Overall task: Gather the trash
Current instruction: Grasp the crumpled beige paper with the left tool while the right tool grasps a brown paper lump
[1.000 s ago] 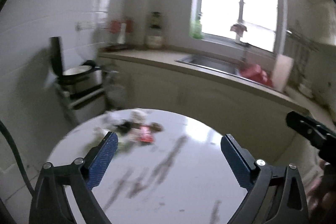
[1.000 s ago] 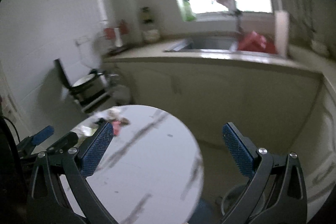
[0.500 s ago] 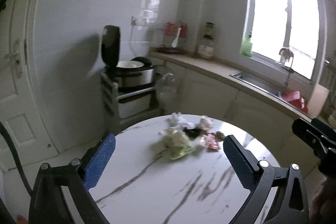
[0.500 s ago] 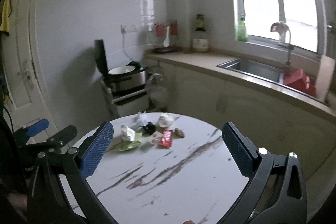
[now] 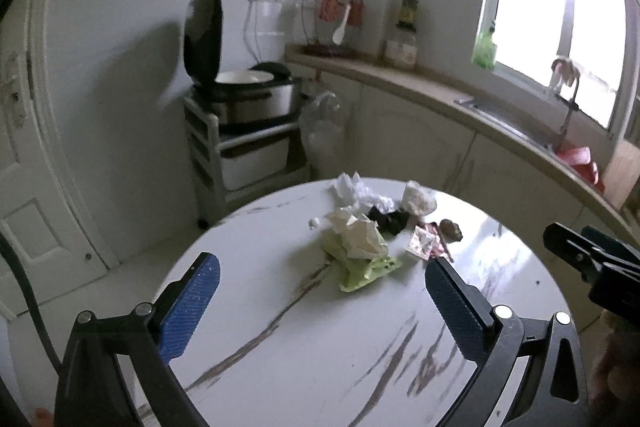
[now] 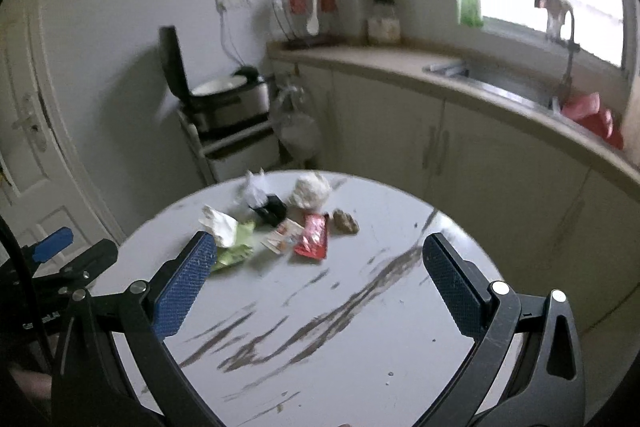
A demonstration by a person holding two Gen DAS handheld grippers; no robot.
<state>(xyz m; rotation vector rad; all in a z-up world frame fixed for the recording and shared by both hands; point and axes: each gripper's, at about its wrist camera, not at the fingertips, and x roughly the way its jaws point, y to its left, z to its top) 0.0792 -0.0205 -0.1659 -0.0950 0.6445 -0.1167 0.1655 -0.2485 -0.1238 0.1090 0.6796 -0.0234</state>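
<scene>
Round marble table (image 5: 304, 359) is carrying the trash pile (image 5: 372, 227) toward its far edge, at 12 o'clock from the left gripper (image 5: 320, 291) & well beyond its tips. Right gripper (image 6: 316, 273) is hovering w/ the pile at 11 o'clock, green wrapper (image 6: 234, 247) lying just beside its left finger (image 6: 182, 287), red packet (image 6: 313, 235) ahead. Both grippers are gaping wide, holding nothing.

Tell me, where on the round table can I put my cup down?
The near half of the round table is bare marble, between the trash pile and both grippers. The right side, past the red wrapper, is bare too. The far-left part is crowded with trash.
</scene>
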